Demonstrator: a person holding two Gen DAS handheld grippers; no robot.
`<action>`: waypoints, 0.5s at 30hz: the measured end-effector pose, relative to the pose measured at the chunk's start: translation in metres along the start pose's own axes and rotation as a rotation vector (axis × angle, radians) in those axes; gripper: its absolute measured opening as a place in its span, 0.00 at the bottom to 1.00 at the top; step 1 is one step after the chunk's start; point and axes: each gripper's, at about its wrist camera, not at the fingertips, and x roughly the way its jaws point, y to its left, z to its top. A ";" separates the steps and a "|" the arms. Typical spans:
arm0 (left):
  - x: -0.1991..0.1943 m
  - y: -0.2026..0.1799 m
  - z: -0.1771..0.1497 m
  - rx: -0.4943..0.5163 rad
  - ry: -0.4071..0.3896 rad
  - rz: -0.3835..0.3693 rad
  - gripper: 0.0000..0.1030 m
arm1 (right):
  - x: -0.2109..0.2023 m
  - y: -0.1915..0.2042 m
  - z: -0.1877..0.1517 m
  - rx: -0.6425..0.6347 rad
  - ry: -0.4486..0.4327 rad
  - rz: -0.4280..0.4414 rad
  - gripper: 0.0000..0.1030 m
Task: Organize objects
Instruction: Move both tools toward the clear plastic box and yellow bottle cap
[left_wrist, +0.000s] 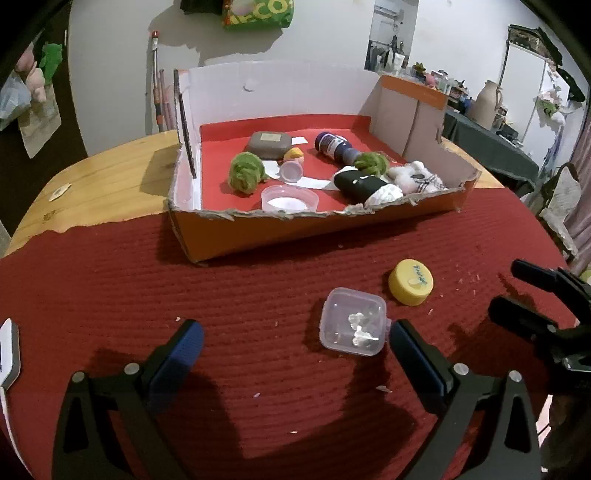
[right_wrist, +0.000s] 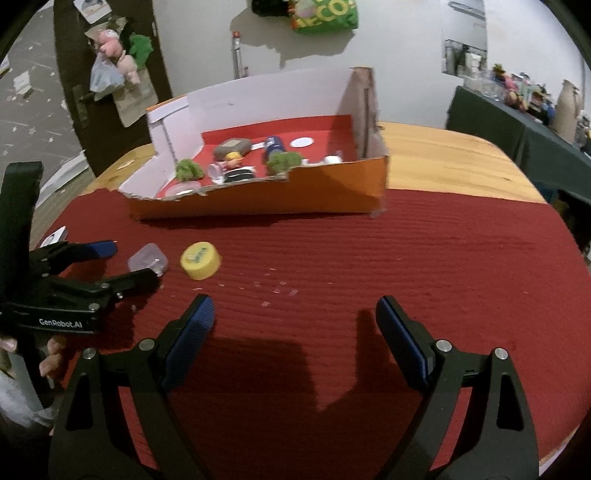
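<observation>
Left gripper (left_wrist: 295, 332), body marked "GenRobot.AI": jaws wide apart, holding nothing; a clear square lidded container (left_wrist: 352, 321) lies on the mat just inside the right finger, apparently touching its tip. At 1 o'clock of the container, one yellow bottle cap (left_wrist: 410, 282) with illegible green writing. Right gripper (right_wrist: 295, 314): jaws wide apart, empty, above bare mat. At 12 o'clock, an orange cardboard box (left_wrist: 295, 230) with torn front rim holds two green yarn balls (left_wrist: 245, 176), one grey block, one blue bottle, one small figurine, a round clear tub and one black-and-white bundle. Surface: ribbed red mat (right_wrist: 369, 240) over a wooden table (left_wrist: 103, 184). White wall behind; a green bag lettered "ECO" hangs there.
</observation>
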 end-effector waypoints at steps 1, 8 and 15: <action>0.000 0.001 0.000 0.001 -0.002 0.002 0.99 | 0.002 0.003 0.002 -0.006 0.005 0.008 0.87; -0.002 0.006 0.002 0.037 -0.017 0.013 0.95 | 0.018 0.021 0.014 -0.071 0.033 0.005 0.87; 0.002 0.009 0.008 0.063 -0.023 -0.010 0.90 | 0.031 0.032 0.021 -0.102 0.062 0.053 0.86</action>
